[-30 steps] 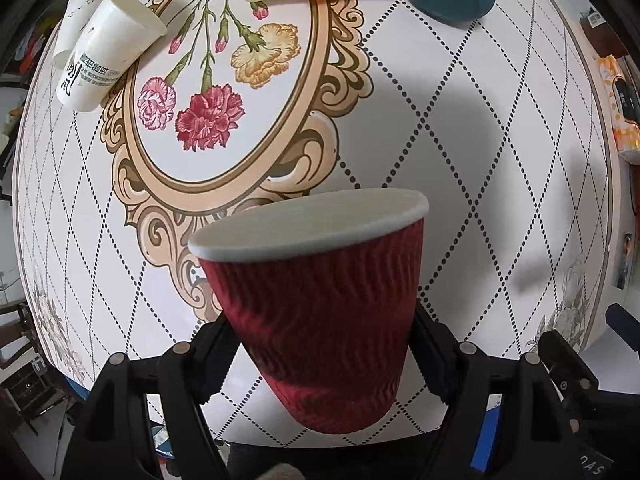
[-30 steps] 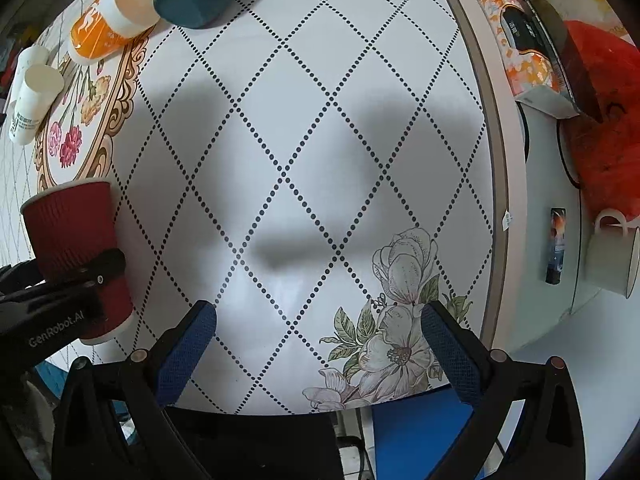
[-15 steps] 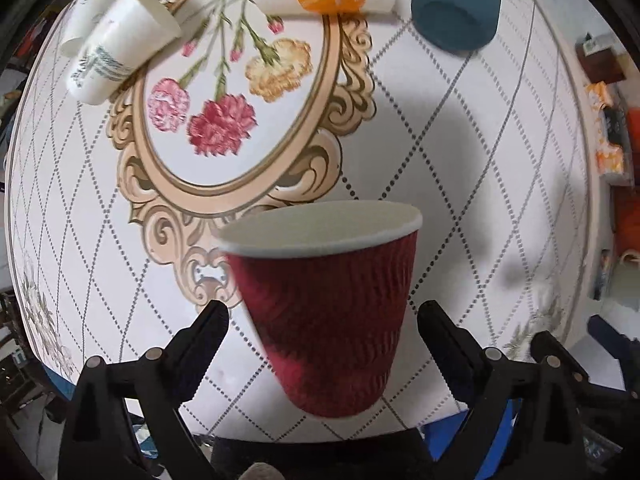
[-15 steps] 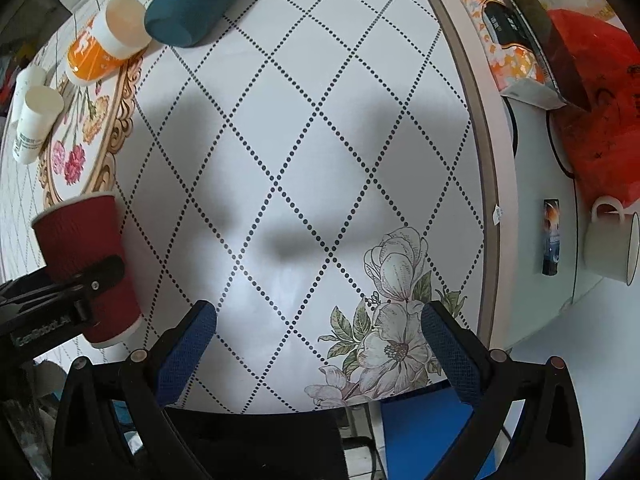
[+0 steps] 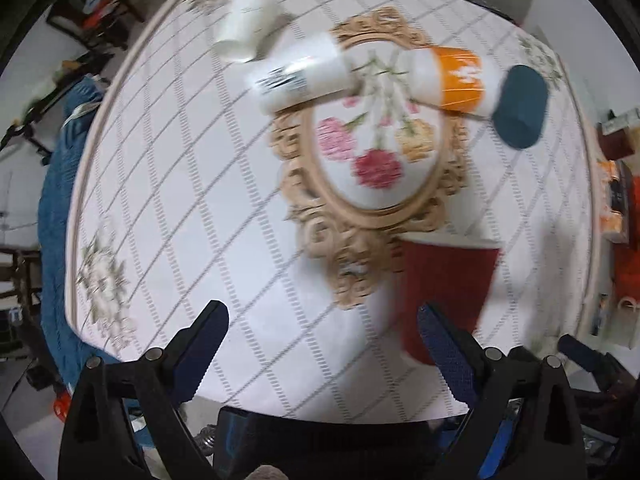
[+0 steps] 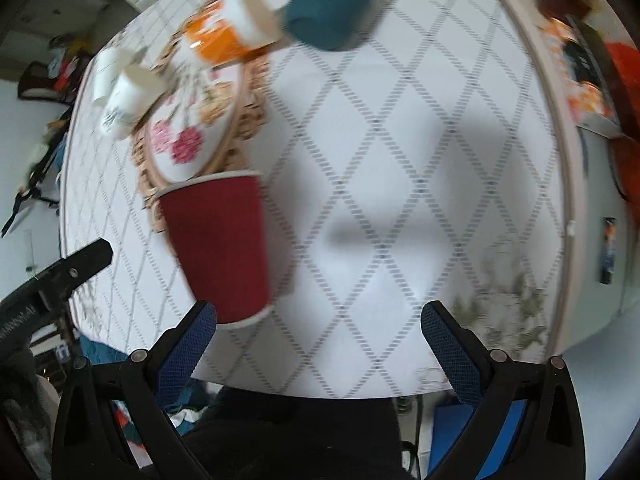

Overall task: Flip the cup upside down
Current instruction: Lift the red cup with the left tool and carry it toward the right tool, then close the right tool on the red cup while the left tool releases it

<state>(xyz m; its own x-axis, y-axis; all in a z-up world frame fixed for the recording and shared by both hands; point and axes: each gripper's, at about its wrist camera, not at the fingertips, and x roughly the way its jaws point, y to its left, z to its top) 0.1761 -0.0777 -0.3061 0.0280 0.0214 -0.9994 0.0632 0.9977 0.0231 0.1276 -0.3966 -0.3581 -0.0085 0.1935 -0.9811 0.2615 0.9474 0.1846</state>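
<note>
A dark red ribbed paper cup (image 5: 446,296) stands on its own near the table's front edge, wider end up. It also shows in the right wrist view (image 6: 218,244). My left gripper (image 5: 320,344) is open and empty, with the cup just beyond its right finger. My right gripper (image 6: 318,330) is open and empty; the cup stands just beyond its left finger. Both views are motion-blurred.
Two white paper cups (image 5: 298,76), an orange-and-white cup (image 5: 452,78) and a teal cup (image 5: 520,106) lie on their sides at the far part of the round patterned table (image 5: 200,200). A tissue box (image 6: 580,80) and red items sit off the table at the right.
My left gripper opened, let go of the red cup and pulled back to the left. The cup now stands alone on the table. The right gripper rose and shifted left.
</note>
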